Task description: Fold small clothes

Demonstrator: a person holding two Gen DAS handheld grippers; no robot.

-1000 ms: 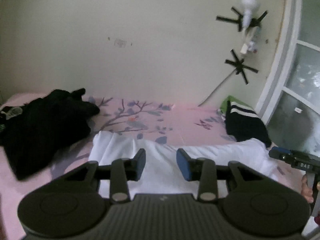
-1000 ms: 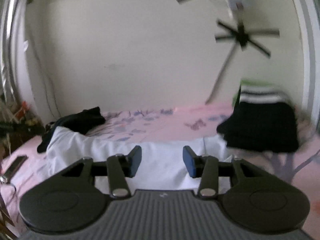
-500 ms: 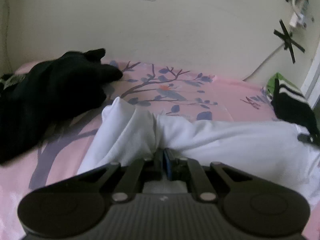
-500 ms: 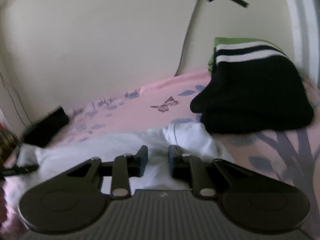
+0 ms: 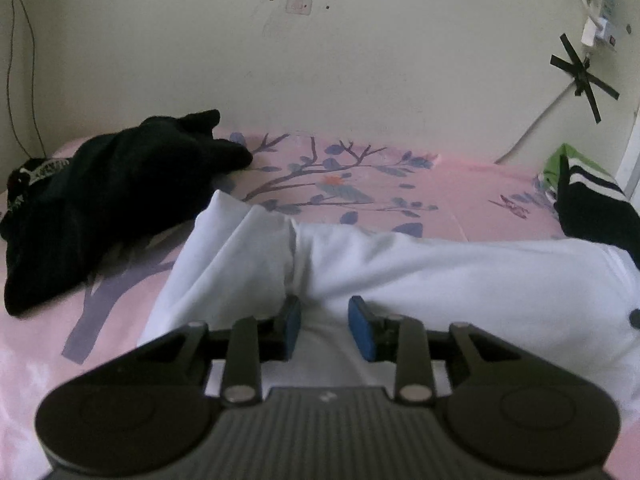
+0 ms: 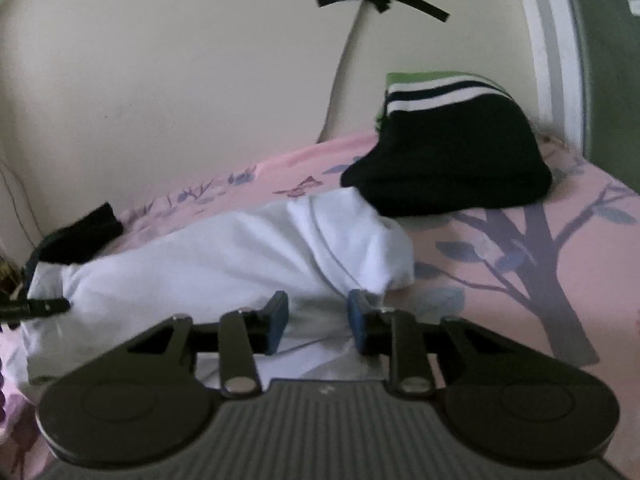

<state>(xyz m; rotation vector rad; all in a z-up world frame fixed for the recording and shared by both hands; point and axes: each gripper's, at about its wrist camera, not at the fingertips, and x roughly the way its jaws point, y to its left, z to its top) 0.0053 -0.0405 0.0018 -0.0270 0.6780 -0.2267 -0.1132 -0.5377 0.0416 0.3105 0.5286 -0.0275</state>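
Note:
A white garment (image 5: 440, 280) lies folded in a long band across the pink floral bed sheet (image 5: 360, 184). It also shows in the right wrist view (image 6: 224, 264). My left gripper (image 5: 323, 326) is open just above the garment's near edge, towards its left end, holding nothing. My right gripper (image 6: 318, 322) is open over the garment's near edge at its right end, holding nothing. The blue pads (image 5: 360, 328) of both grippers are apart with white cloth showing between them.
A loose black garment (image 5: 112, 196) lies at the left, next to the white one. A folded black piece with white stripes on a green one (image 6: 448, 152) sits at the right by the window frame. The wall runs close behind the bed.
Both grippers shut on the white garment's near edge half a second ago and have now opened, letting go of it. The garment lies folded further back on the sheet.

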